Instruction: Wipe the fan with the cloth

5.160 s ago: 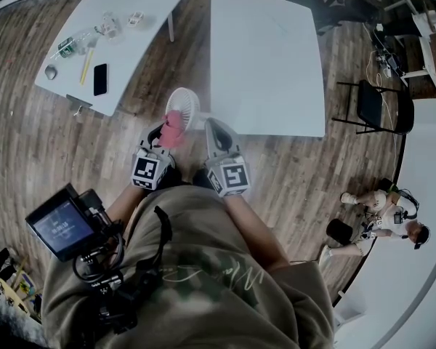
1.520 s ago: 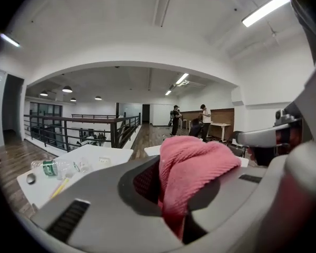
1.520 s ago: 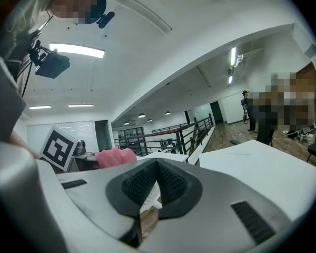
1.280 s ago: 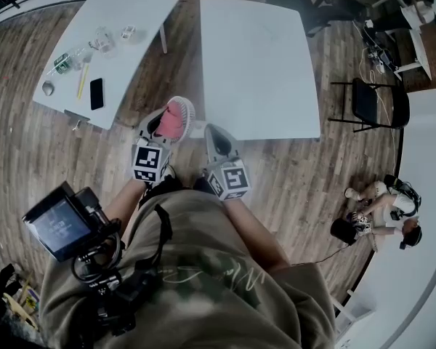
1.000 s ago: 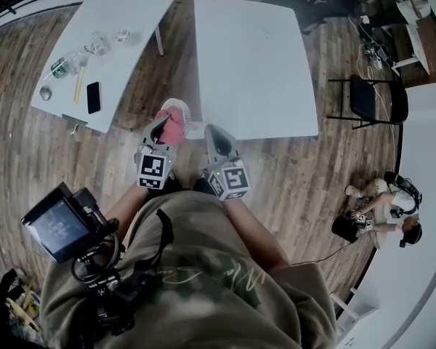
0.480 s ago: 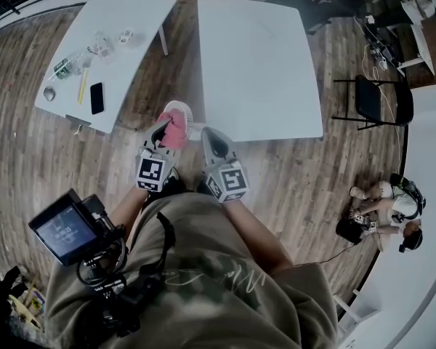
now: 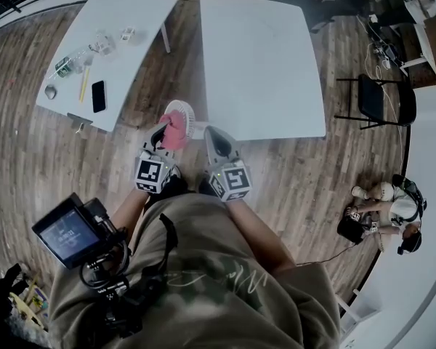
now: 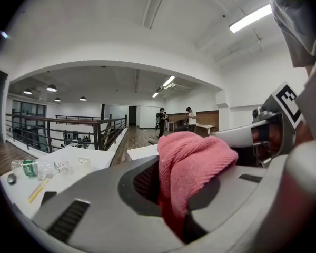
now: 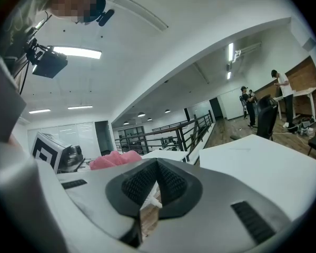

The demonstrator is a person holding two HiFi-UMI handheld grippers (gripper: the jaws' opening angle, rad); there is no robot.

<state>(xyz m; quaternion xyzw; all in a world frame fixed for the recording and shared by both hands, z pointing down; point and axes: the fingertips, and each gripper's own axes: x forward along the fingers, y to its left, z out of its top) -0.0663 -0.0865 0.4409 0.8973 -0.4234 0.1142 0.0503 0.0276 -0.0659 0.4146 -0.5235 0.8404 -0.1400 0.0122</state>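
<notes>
Small white round fan (image 7: 187,112): it hangs over the brown wooden floor (image 7: 298,173), just off the near left corner of the large white table (image 7: 261,64), at 12 o'clock from the person in the head view.
Pink terry cloth (image 8: 192,165): it is bunched into a pad and lies against the fan's round face, covering the lower left part of it.
Left gripper (image 8: 176,191): it is clenched on the cloth, with a fold gripped between the pads and the bulk of the cloth pushed out ahead of the tips. That likely keeps soft fabric, not hard jaw, against the fan.
Right gripper (image 9: 157,186): its jaws are almost together on a thin white piece (image 9: 154,202), which appears to be the fan's stem or base. The right gripper probably steadies the fan in the air so the other can rub it.
Relative places: the fan is at 11 o'clock from the right gripper's tips and 1 o'clock from the left's, and the two grippers lie side by side.
Fan's facing: the disc looks tilted up toward the head camera; front or back cannot be told.
Long axis: judged to run from the disc at 10 o'clock down to the held end at 4 o'clock.
</notes>
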